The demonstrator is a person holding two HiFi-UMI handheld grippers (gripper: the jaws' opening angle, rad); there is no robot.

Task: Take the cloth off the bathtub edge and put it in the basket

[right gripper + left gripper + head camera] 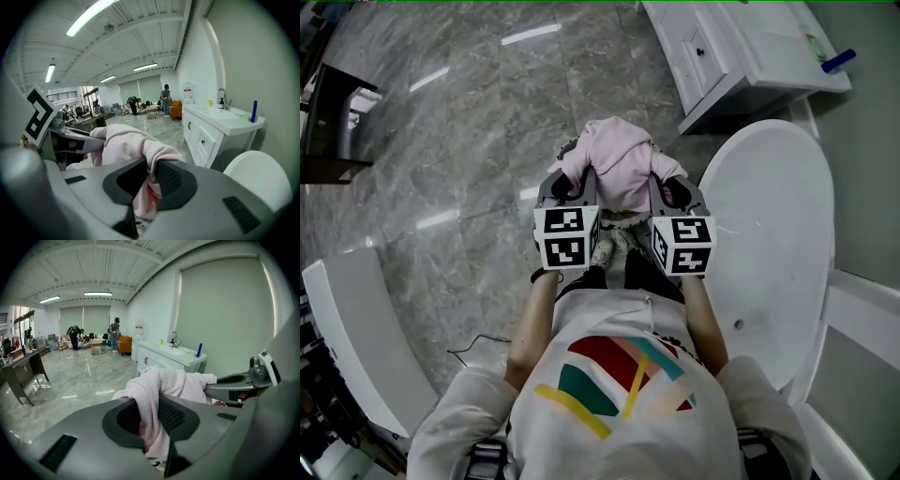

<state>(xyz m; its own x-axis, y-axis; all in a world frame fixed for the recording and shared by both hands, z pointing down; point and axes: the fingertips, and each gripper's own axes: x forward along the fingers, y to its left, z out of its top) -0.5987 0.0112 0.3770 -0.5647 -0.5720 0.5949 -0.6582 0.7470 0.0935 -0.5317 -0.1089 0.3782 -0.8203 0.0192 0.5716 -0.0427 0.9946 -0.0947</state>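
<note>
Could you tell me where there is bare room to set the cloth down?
The floor left of the cloth, up to the desk, is bare; so is the tub basin. Tight between tub and vanity.

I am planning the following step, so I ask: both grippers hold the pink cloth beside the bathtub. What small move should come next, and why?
Probably turn away from the bathtub with both grips shut and look for the basket. The left gripper and the right gripper each pinch the pink cloth, which hangs over the floor, clear of the bathtub, and no basket shows in any view.
</note>
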